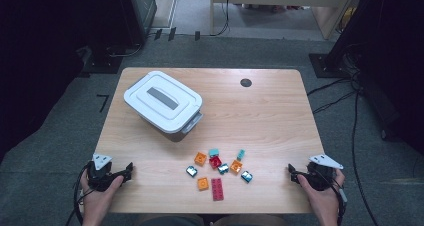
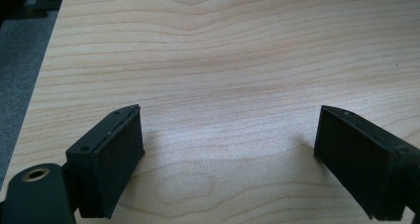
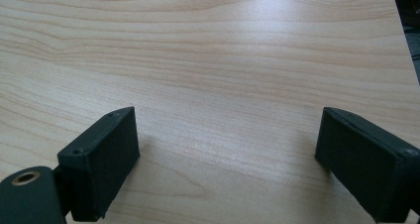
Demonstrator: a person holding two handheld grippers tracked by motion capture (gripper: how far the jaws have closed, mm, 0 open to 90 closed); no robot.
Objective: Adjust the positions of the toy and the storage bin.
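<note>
A white lidded box (image 1: 163, 101) with a grey handle stands on the wooden table (image 1: 265, 116) at the back left. Several small toy bricks lie near the front middle: orange ones (image 1: 200, 158), a red flat one (image 1: 217, 189), teal ones (image 1: 241, 154) and a red one (image 1: 215, 161). My left gripper (image 1: 131, 169) rests at the front left corner, held by a hand; its jaws stand wide apart over bare wood (image 2: 228, 149), open and empty. My right gripper (image 1: 290, 172) sits at the front right corner, also open over bare wood (image 3: 228, 149).
A dark round hole (image 1: 245, 82) marks the table's far edge. Grey carpet, cables (image 1: 340, 93) and dark equipment stands surround the table. Bare wood lies between the box and the bricks and along the right side.
</note>
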